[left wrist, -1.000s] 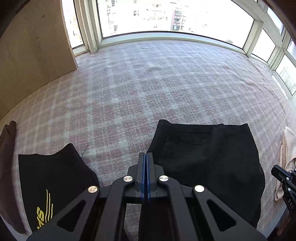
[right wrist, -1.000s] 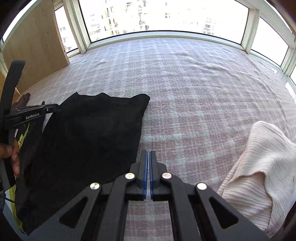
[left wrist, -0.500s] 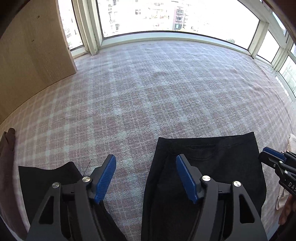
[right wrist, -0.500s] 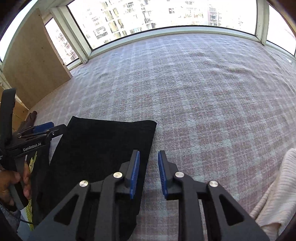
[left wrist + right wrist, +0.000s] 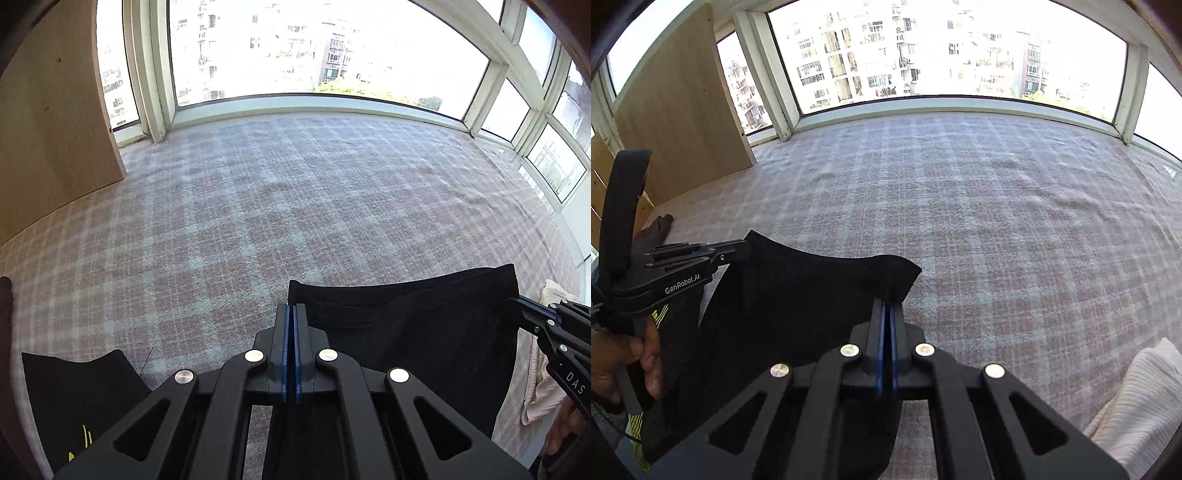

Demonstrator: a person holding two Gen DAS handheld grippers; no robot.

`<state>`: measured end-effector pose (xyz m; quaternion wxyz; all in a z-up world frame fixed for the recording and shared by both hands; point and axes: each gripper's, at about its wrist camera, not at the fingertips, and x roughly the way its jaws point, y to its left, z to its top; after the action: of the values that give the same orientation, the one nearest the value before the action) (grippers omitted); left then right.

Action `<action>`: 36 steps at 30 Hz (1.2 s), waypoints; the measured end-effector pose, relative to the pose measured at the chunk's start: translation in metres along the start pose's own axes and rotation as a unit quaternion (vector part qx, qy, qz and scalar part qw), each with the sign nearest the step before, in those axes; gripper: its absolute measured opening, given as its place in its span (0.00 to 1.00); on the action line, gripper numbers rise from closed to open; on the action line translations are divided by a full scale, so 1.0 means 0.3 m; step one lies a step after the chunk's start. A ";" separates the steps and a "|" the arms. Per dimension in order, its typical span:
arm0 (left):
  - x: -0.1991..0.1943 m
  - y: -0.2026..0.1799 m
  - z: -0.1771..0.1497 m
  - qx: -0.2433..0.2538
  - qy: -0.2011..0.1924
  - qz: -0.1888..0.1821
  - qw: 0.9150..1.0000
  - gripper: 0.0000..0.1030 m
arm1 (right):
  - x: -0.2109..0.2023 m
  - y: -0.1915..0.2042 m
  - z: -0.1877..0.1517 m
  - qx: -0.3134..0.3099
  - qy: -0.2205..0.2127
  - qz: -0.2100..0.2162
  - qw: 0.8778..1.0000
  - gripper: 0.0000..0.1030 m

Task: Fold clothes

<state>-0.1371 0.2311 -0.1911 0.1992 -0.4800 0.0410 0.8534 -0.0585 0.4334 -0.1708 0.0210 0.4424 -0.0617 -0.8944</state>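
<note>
A black garment [image 5: 413,343] hangs stretched between my two grippers above the checked pink-and-grey cloth [image 5: 295,206]. My left gripper [image 5: 291,314] is shut on its top left corner; it also shows in the right wrist view [image 5: 738,251]. My right gripper [image 5: 888,306] is shut on the top right corner of the black garment [image 5: 798,295]; it also shows in the left wrist view [image 5: 521,304]. The garment's top edge sags a little between the two grips.
A black garment with yellow print [image 5: 77,398] lies at the near left. A cream ribbed garment [image 5: 1141,402] lies at the near right. A dark brown cloth [image 5: 659,229] lies at the left edge. A wooden panel [image 5: 48,122] stands at the far left, windows behind.
Both grippers opened over the black garment's top corners half a second ago, then shut on them. The garment's top edge has lifted off the checked cloth.
</note>
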 end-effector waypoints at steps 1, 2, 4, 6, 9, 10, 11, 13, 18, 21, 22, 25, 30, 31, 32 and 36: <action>-0.022 -0.007 0.014 0.000 -0.008 -0.007 1.000 0.01 | -0.024 0.005 0.031 -0.003 -0.013 -0.002 1.000 0.02; -0.039 -0.018 0.029 0.003 -0.015 -0.009 1.000 0.01 | -0.047 0.005 0.056 -0.005 -0.023 -0.005 1.000 0.02; -0.052 -0.028 0.078 0.008 -0.031 -0.012 0.999 0.01 | -0.082 -0.009 0.104 -0.008 -0.039 -0.012 0.999 0.02; -0.048 -0.029 0.135 0.012 -0.044 -0.016 0.999 0.01 | -0.108 -0.029 0.151 -0.010 -0.051 -0.022 0.998 0.02; -0.063 -0.035 0.203 0.016 -0.065 -0.021 0.998 0.01 | -0.159 -0.071 0.198 -0.010 -0.068 -0.037 0.997 0.02; -0.069 -0.043 0.223 0.018 -0.070 -0.021 0.997 0.01 | -0.168 -0.081 0.215 -0.012 -0.072 -0.041 0.996 0.02; -0.076 -0.051 0.243 0.020 -0.075 -0.021 0.997 0.01 | -0.171 -0.088 0.234 -0.015 -0.075 -0.046 0.996 0.02; -0.078 -0.062 0.286 0.022 -0.083 -0.021 0.996 0.01 | -0.175 -0.101 0.273 -0.019 -0.080 -0.054 0.995 0.02; -0.012 -0.078 0.374 0.016 -0.081 -0.017 0.996 0.04 | -0.112 -0.131 0.351 -0.030 -0.072 -0.078 0.994 0.02; 0.080 -0.066 0.388 0.001 -0.044 -0.001 0.999 0.54 | 0.053 -0.184 0.361 -0.031 -0.011 -0.106 0.994 0.04; 0.107 -0.052 0.389 -0.009 -0.031 0.006 0.999 0.81 | 0.089 -0.221 0.342 -0.023 0.008 -0.124 0.992 0.05; 0.059 0.018 0.369 -0.036 -0.041 0.006 0.999 0.81 | 0.090 -0.249 0.264 -0.006 0.014 -0.133 0.991 0.06; -0.147 0.179 0.252 -0.044 -0.067 0.049 0.996 0.82 | 0.022 -0.143 0.128 -0.023 0.003 -0.074 0.997 0.15; -0.188 0.226 0.202 -0.052 -0.068 0.059 0.995 0.84 | 0.024 -0.092 0.112 -0.034 0.006 -0.056 0.998 0.16; -0.227 0.269 0.148 -0.061 -0.067 0.072 0.993 0.86 | 0.029 -0.037 0.100 -0.047 0.010 -0.036 0.998 0.16; -0.330 0.487 -0.120 -0.102 -0.041 0.162 0.981 0.87 | 0.100 0.241 0.098 -0.109 0.030 0.041 0.993 0.17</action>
<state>-0.1182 0.0579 -0.1454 0.0100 -0.4491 0.0228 0.8932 -0.1013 0.3617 -0.1673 0.1080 0.4611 0.0189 -0.8805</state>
